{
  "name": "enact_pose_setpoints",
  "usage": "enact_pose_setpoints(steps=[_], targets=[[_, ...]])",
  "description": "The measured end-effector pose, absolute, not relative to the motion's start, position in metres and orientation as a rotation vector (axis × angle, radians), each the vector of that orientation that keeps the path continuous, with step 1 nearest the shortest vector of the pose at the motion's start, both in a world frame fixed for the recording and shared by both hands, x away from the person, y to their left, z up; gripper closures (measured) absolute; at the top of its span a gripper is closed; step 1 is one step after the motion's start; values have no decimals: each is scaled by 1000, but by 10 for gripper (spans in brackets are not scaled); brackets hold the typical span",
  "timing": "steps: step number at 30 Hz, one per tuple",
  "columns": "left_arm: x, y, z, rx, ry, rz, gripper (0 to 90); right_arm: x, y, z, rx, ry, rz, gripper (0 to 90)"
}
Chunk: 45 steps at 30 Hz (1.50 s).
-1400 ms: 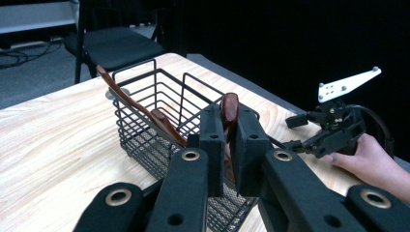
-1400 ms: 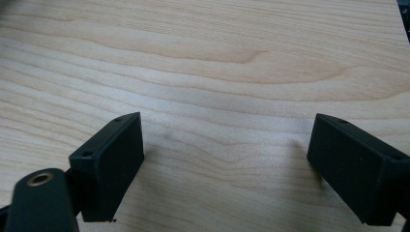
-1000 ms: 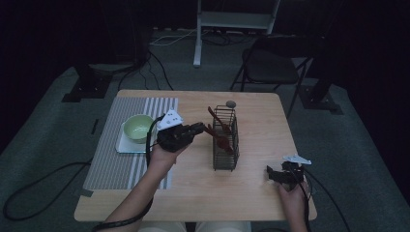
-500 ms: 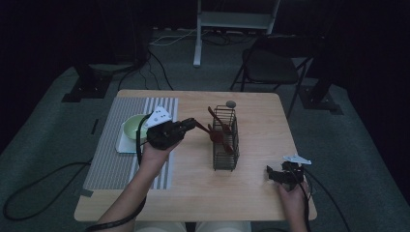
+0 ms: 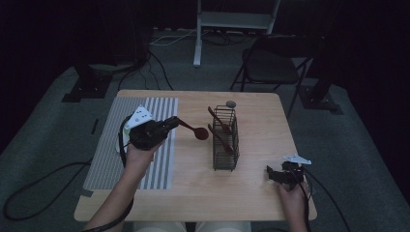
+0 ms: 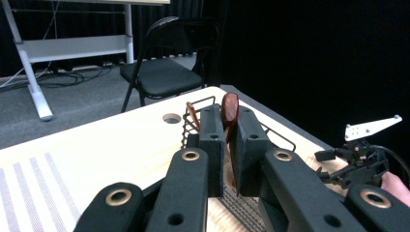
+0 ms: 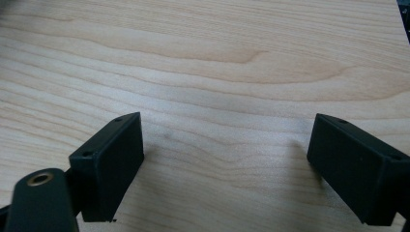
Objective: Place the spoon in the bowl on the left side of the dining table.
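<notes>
A black wire utensil caddy stands near the middle of the wooden table, and everything else is placed from it. Inside the caddy lean two dark reddish-brown wooden spoons, their handles tilting up toward the far left. Just left of the caddy, clear of its wire wall, a third wooden spoon hangs in the air with its round bowl pointing at the caddy. The left gripper clamps this spoon by the handle; in the left gripper view the jaws stand narrow, pinching the spoon edge-on between them (the bowl rises just above the jaw tips). Further left of the caddy lies a grey-and-white striped mat, beneath the left hand.

Well to the right of the caddy and nearer the person, the right gripper rests low at the table's front right corner, held by the right hand. Its jaws stand wide apart, with bare wood grain between them.

Behind the caddy, a small round hole sits near the table's far edge.
</notes>
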<state>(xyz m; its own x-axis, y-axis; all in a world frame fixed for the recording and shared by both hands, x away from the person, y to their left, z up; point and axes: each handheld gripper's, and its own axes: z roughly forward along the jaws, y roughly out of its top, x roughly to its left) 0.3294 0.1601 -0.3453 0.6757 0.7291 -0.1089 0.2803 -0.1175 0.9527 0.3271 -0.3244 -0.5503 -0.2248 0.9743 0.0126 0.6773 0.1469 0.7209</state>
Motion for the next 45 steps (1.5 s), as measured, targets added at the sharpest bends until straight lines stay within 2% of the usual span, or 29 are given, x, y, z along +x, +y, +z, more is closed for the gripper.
enact_pose_setpoints(steps=[45], targets=[[317,307,-389,1496,1212,715,844,327,-324,-550,1574,1966,849,122]])
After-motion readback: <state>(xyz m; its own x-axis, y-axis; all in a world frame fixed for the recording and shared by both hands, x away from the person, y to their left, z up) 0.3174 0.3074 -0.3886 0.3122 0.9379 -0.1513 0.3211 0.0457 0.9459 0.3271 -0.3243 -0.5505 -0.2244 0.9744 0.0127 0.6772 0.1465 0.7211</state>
